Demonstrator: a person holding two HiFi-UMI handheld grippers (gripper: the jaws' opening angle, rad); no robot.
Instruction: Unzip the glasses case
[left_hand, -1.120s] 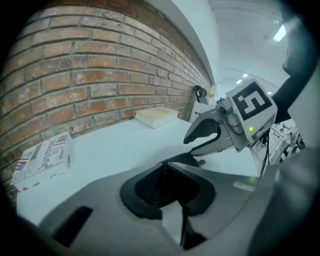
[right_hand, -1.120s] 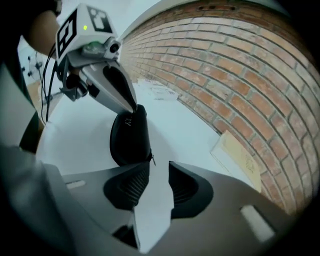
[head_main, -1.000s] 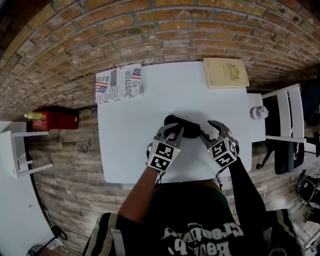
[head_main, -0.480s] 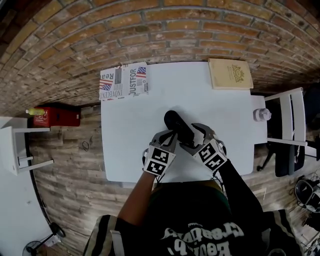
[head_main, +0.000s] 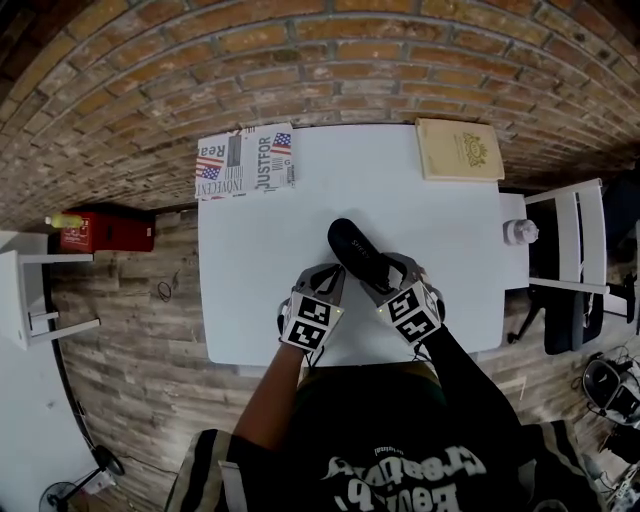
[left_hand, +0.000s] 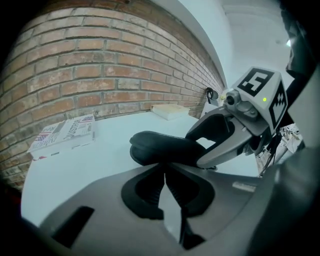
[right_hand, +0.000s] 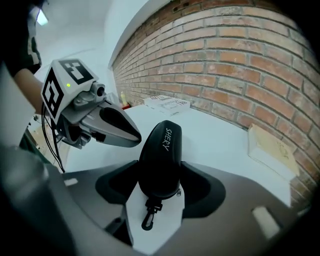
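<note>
The head view looks steeply down from above the person onto the white surface (head_main: 260, 250), with the brick wall (head_main: 320, 60) along its top edge. The left gripper view sits low and close behind its own fingers (left_hand: 145, 192) and faces across the surface toward that wall. The right gripper view does the same behind its fingers (right_hand: 117, 185). All three views share the glasses case (head_main: 352, 250), the newsprint box (head_main: 243, 162) and the tan book (head_main: 458, 148).
</note>
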